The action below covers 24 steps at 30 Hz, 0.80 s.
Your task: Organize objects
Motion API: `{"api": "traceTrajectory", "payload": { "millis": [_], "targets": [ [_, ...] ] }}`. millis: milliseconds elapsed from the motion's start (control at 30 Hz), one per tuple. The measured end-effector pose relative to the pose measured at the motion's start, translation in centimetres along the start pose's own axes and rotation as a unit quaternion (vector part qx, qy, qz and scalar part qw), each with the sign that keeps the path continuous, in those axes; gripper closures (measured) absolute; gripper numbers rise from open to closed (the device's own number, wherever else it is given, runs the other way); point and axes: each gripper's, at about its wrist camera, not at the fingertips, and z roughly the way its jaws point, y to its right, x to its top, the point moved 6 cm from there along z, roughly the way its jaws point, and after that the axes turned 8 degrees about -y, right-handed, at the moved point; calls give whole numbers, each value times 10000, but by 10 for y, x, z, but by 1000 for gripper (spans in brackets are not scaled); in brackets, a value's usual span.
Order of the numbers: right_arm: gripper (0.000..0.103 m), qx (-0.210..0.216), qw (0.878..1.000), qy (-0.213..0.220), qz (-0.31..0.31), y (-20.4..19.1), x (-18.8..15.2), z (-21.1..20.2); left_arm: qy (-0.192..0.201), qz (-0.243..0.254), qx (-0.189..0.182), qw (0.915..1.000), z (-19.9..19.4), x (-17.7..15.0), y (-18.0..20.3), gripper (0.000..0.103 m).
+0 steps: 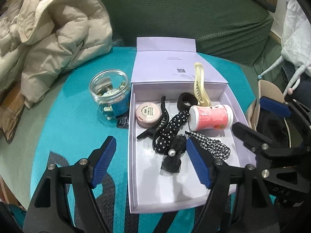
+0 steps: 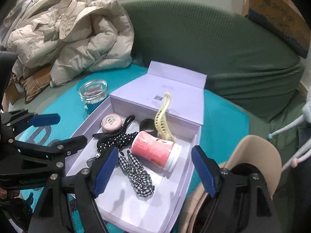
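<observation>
Jar (image 1: 109, 88) contents ahead-left of the spread, empty left tongs (image 1: 151, 162) are unclear; pink bottle (image 2: 155, 150) lies sideways, cap toward the spread, empty right tongs (image 2: 155, 171).

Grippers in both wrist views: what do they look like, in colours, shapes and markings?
Both are alike. The left gripper and the right gripper have matte black angular frames with triangular cut-outs and silver round pins at the joints. Each finger ends in a long blue ribbed pad. Pale lettering is embossed on the black bodies, too unclear to read. No cables or sleeves show.
</observation>
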Motion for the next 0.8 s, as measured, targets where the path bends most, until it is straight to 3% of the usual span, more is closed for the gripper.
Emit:
{"api": "traceTrajectory", "payload": {
  "millis": [133, 800],
  "targets": [
    [16, -160, 9997, 133, 99, 2, -4, -15, 9, -104, -132, 9999, -6, -6, -3, 29],
    [16, -290, 9992, 242, 114, -14, -55, -76, 389, -266, 77, 9989, -70, -68, 5, 29]
  ]
}}
